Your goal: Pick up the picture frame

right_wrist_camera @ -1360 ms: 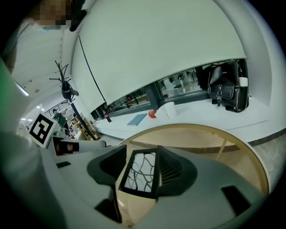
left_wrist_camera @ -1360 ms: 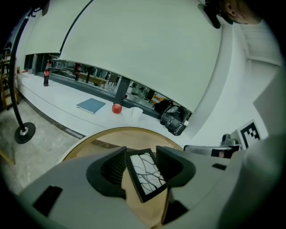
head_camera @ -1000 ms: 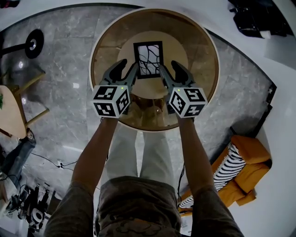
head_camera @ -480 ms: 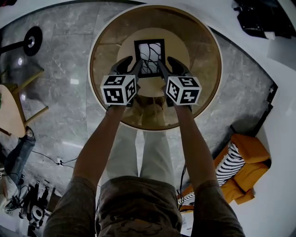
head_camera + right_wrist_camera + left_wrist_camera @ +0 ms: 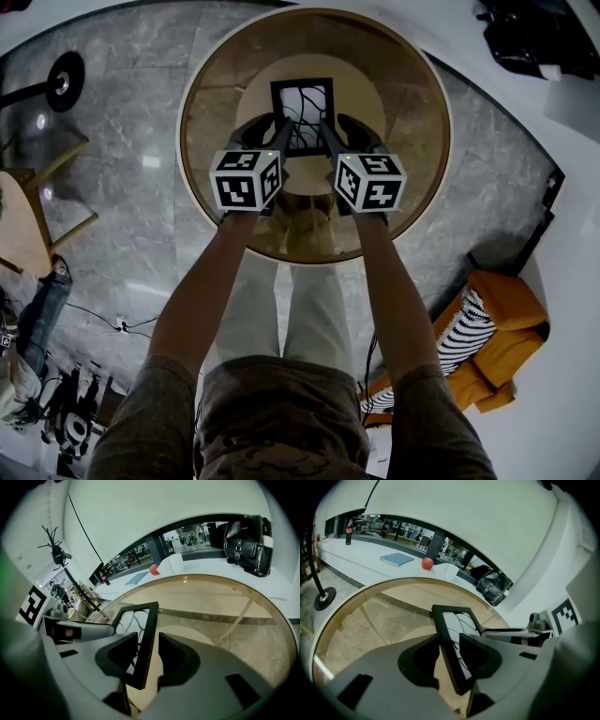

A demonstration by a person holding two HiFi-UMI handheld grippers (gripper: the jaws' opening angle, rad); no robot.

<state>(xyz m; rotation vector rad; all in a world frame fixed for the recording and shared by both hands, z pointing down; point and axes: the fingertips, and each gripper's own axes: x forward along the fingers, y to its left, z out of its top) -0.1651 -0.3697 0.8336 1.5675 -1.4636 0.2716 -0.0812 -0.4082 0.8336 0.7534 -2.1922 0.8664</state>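
A black picture frame (image 5: 302,103) with a white branch-pattern print lies flat on the round glass table (image 5: 192,131). My left gripper (image 5: 269,131) straddles the frame's left bar, my right gripper (image 5: 337,129) its right bar. In the left gripper view the frame (image 5: 451,609) runs between the jaws of the left gripper (image 5: 449,641), which are closing; a sliver of gap still shows at the inner finger. In the right gripper view the frame (image 5: 140,605) stands between the closing jaws of the right gripper (image 5: 147,639), also with a thin gap.
Beyond the table runs a white ledge with a black bag (image 5: 246,531), a red ball (image 5: 427,564) and a blue book (image 5: 397,558). A lamp base (image 5: 66,86), a wooden chair (image 5: 37,216) and an orange sofa (image 5: 487,337) stand on the grey floor.
Both grippers have sunk onto the frame's two sides, and their jaws have narrowed around its side bars. The frame has stayed flat on the table.
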